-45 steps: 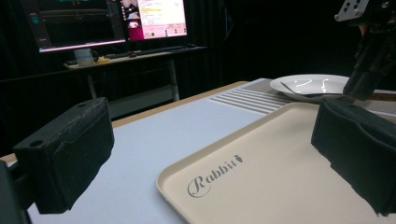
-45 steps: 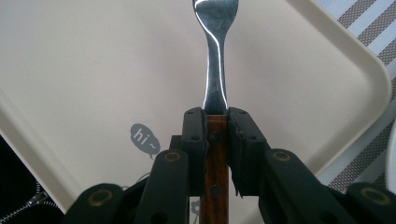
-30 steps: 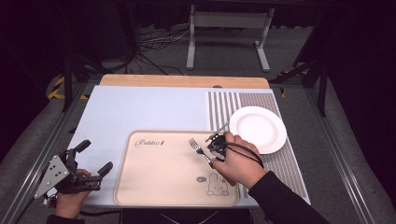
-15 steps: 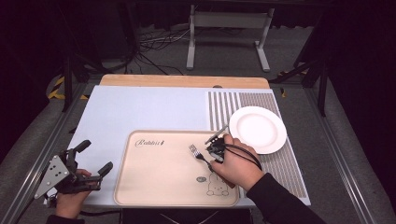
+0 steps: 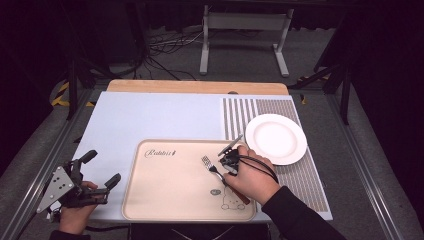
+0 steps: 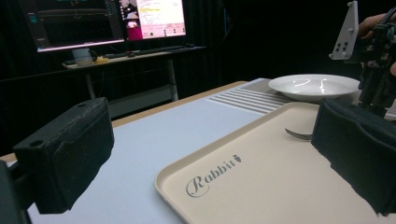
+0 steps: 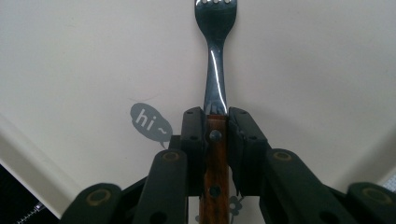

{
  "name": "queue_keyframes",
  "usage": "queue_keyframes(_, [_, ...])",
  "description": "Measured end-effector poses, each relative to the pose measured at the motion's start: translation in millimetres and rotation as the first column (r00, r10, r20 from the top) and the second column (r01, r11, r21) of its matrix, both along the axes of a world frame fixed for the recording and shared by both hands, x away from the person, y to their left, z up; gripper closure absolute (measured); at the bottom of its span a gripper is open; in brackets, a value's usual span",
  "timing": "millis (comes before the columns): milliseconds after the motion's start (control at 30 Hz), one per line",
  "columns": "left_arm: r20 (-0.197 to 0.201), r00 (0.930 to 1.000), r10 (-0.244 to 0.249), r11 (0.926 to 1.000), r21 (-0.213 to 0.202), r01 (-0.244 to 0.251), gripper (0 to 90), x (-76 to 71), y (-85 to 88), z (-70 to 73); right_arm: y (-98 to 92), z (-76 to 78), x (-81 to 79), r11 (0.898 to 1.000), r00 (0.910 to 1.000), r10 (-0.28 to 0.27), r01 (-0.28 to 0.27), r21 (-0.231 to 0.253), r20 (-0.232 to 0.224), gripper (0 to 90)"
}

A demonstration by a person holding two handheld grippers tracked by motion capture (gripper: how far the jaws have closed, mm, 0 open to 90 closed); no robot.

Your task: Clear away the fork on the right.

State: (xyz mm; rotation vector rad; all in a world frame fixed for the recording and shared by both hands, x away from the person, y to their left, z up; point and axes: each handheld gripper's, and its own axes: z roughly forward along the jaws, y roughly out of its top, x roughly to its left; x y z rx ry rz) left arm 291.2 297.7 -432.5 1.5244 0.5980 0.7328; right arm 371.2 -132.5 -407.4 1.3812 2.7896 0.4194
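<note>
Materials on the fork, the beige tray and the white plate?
Wooden-handled metal fork: polished steel-looking neck with a bright glare line; brown grained handle with rivets. Beige printed tray: matte, probably plastic or melamine. Round white plate: glossy, likely glazed ceramic, judging by the sharp reflections.

The tray (image 5: 170,195) sits at lower centre on the table (image 5: 150,117), the plate (image 5: 276,138) right of and just behind it. The fork (image 5: 212,168) seems to rest on the tray's right half.
</note>
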Motion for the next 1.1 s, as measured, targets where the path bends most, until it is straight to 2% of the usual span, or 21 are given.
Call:
queue_keyframes(100, [-0.001, 1.0000, 0.000, 1.0000, 0.000, 0.000, 0.0, 0.1, 0.1, -0.1, 0.2, -0.1, 0.1, 1.000, 1.0000, -0.001, 0.001, 0.002, -0.003, 76.5])
queue_keyframes(233, [-0.001, 1.0000, -0.002, 1.0000, -0.001, 0.002, 0.0, 0.1, -0.1, -0.1, 0.2, 2.1, 0.1, 1.000, 0.9999, 0.008, -0.008, 0.018, 0.009, 70.0])
queue_keyframes(300, [-0.001, 1.0000, -0.002, 1.0000, -0.001, 0.002, 0.0, 0.1, 0.0, -0.1, 0.0, 5.4, 0.1, 0.999, 0.9984, 0.025, -0.026, 0.031, 0.051, 64.0])
queue_keyframes(367, [0.000, 1.0000, 0.000, 1.0000, 0.000, 0.000, 0.0, 0.0, 0.1, 0.0, 0.3, 6.8, -0.3, 0.999, 0.9981, 0.021, -0.023, 0.033, 0.058, 62.9])
queue_keyframes(533, [0.000, 1.0000, 0.000, 1.0000, -0.001, 0.000, 0.0, -0.1, 0.1, 0.1, 1.3, 11.1, 0.2, 0.996, 0.9899, 0.055, -0.064, 0.068, 0.130, 44.9])
queue_keyframes(600, [0.000, 1.0000, 0.000, 1.0000, -0.001, 0.000, 0.0, -0.1, 0.1, 0.0, 2.7, 12.4, 1.6, 0.988, 0.9761, 0.102, -0.122, 0.098, 0.192, 34.4])
queue_keyframes(700, [-0.002, 1.0000, 0.000, 1.0000, -0.002, 0.000, 0.0, 0.1, 0.1, -0.2, 4.9, 12.8, 3.4, 0.973, 0.9560, 0.157, -0.192, 0.125, 0.248, 31.1])
queue_keyframes(767, [-0.002, 1.0000, 0.000, 1.0000, -0.002, 0.000, 0.0, 0.2, 0.1, -0.2, 6.9, 12.3, 4.2, 0.965, 0.9487, 0.166, -0.212, 0.154, 0.269, 30.4])
queue_keyframes(867, [-0.002, 1.0000, 0.001, 1.0000, -0.002, -0.001, 0.0, 0.2, 0.2, -0.2, 10.0, 10.7, 6.1, 0.956, 0.9358, 0.191, -0.246, 0.160, 0.296, 30.0])
queue_keyframes(900, [-0.002, 1.0000, 0.001, 1.0000, -0.002, -0.001, 0.0, 0.2, 0.2, -0.2, 10.0, 10.7, 6.1, 0.956, 0.9358, 0.191, -0.246, 0.160, 0.296, 30.0])
queue_keyframes(933, [-0.003, 1.0000, 0.001, 1.0000, -0.002, -0.001, 0.0, 0.2, 0.3, -0.2, 12.1, 9.0, 8.1, 0.949, 0.9266, 0.207, -0.269, 0.166, 0.314, 36.6])
queue_keyframes(967, [-0.003, 1.0000, 0.001, 1.0000, -0.002, -0.001, 0.0, 0.2, 0.3, -0.2, 12.1, 9.0, 8.1, 0.949, 0.9266, 0.207, -0.269, 0.166, 0.314, 36.6])
queue_keyframes(1033, [-0.004, 1.0000, 0.001, 1.0000, -0.003, -0.001, 0.1, 0.3, 0.2, -0.3, 14.1, 7.8, 10.7, 0.937, 0.9156, 0.234, -0.302, 0.174, 0.327, 41.7])
queue_keyframes(1100, [-0.003, 1.0000, 0.001, 1.0000, -0.002, -0.001, 0.0, 0.2, 0.4, -0.3, 15.8, 6.7, 13.0, 0.932, 0.9124, 0.241, -0.313, 0.184, 0.331, 49.0])
